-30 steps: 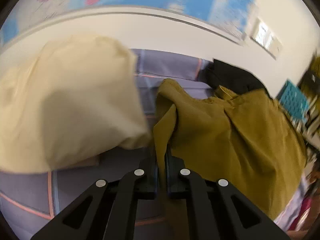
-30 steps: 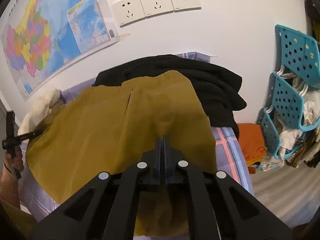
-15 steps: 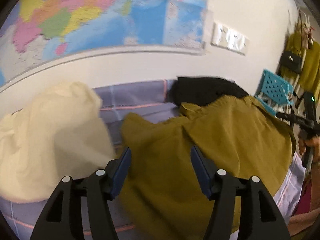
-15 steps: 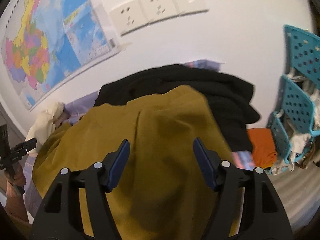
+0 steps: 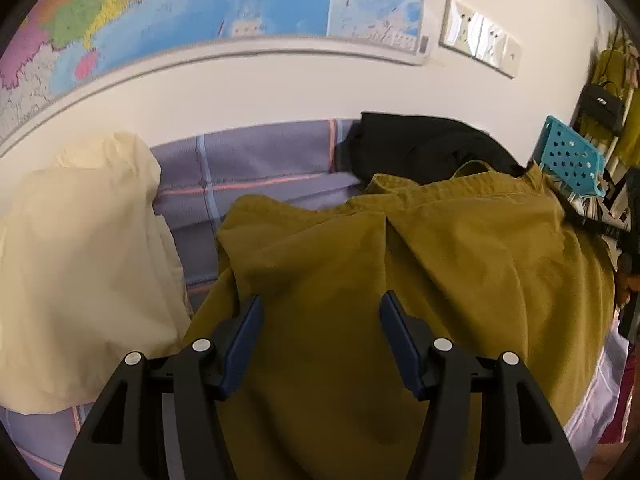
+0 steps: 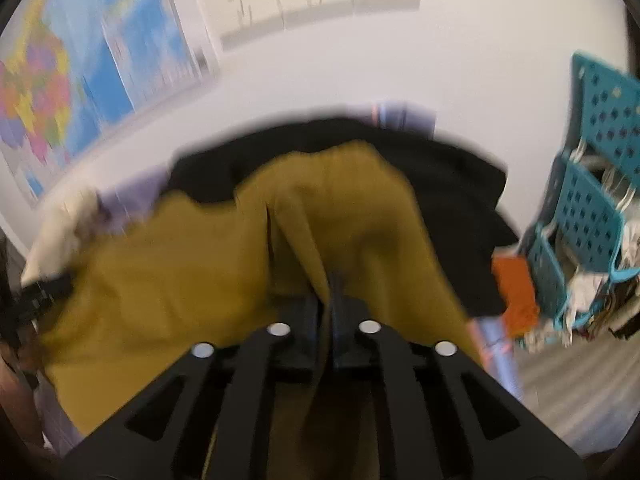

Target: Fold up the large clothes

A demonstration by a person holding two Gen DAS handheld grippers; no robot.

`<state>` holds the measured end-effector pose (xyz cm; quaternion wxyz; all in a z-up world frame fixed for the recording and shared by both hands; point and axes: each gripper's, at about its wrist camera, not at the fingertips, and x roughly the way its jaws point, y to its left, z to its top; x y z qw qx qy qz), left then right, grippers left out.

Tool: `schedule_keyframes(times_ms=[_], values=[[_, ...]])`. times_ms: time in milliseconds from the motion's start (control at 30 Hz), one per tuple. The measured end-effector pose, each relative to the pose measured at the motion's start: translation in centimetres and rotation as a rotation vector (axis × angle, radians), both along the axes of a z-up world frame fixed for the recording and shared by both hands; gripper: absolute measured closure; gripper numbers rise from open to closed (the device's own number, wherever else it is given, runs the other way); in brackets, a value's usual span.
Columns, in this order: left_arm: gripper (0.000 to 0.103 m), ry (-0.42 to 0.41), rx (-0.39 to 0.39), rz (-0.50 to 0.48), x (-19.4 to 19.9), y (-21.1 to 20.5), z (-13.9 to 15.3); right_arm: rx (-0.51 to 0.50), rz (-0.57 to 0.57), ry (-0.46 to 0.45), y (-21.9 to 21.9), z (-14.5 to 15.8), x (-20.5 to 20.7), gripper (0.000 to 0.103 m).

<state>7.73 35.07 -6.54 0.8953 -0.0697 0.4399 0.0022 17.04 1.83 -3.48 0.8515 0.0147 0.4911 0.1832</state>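
From your left wrist camera, your left gripper (image 5: 320,332) stands with its jaws wide apart above the mustard garment (image 5: 400,264), pads clear of the cloth, holding nothing. The garment lies spread on the plaid sheet (image 5: 256,168), its waistband end resting against a black garment (image 5: 424,140) near the wall; a cream cloth (image 5: 80,256) lies just beside it on the left, under a wall map (image 5: 200,8). From your right wrist camera, blurred, your right gripper (image 6: 326,320) has just been closing and now pinches a raised fold of the mustard garment (image 6: 180,280) between its fingers. A teal basket (image 6: 592,208) stands at the right.
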Motion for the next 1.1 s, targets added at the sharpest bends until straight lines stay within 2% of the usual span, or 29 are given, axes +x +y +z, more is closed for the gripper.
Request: schedule_keyframes(times_ms=[67, 100, 133, 267, 367, 400, 433, 467, 500, 533, 667, 800, 867, 900, 933, 1100], values=[[0.044, 0.009, 0.006, 0.008, 0.2, 0.2, -0.1, 0.043, 0.002, 0.004, -0.2, 0.2, -0.1, 0.07], [0.044, 0.004, 0.003, 0.005, 0.1, 0.3, 0.1, 0.068, -0.006, -0.017, -0.6, 1.0, -0.3, 0.055], [0.042, 0.0, 0.001, 0.005, 0.0, 0.4, 0.3, 0.084, -0.024, -0.051, -1.0, 1.8, -0.7, 0.048], [0.036, -0.026, -0.008, 0.001, -0.6, 0.8, 0.9, 0.081, -0.056, -0.102, -2.2, 3.3, -0.5, 0.048], [0.036, -0.008, -0.005, 0.021, -0.4, 1.1, 0.5, 0.036, -0.091, -0.016, -3.0, 1.0, 1.2, 0.047], [0.036, 0.003, -0.009, 0.029, -0.2, 1.2, 0.3, 0.054, -0.082, 0.029, -3.1, 0.1, 1.7, 0.052], [0.036, 0.015, -0.015, 0.034, -0.1, 1.4, -0.1, 0.062, -0.08, 0.062, -3.2, -0.8, 2.0, 0.065], [0.036, 0.025, -0.01, 0.039, 0.1, 1.4, -0.5, 0.047, -0.072, 0.061, -3.1, -1.2, 2.1, 0.071], [0.036, 0.031, 0.0, 0.045, 0.2, 1.4, -0.7, 0.048, -0.058, 0.056, -3.0, -1.2, 2.1, 0.093], [0.036, 0.035, 0.006, 0.046, 0.2, 1.4, -0.9, 0.076, -0.045, 0.054, -3.1, -1.1, 2.1, 0.1], [0.036, 0.035, 0.031, 0.056, 0.6, 1.6, -1.6, 0.1, -0.095, -0.006, -4.3, 0.0, 1.9, 0.101], [0.036, 0.034, 0.041, 0.065, 0.7, 1.7, -1.8, 0.06, -0.111, 0.053, -4.1, -1.8, 2.3, 0.095], [0.036, 0.021, 0.05, 0.075, 0.2, 1.7, -1.3, 0.071, -0.128, 0.047, -4.5, -1.2, 2.1, 0.084], [0.036, 0.014, 0.048, 0.08, -0.1, 1.7, -0.9, 0.069, -0.145, 0.029, -4.7, -0.7, 1.7, 0.067], [0.036, 0.001, 0.044, 0.085, -0.6, 1.8, -0.5, 0.078, -0.153, 0.002, -5.0, 0.1, 1.1, 0.063], [0.029, -0.071, 0.078, 0.112, -4.0, 1.9, 1.8, 0.142, -0.073, -0.087, -4.7, 3.4, -3.0, 0.059]])
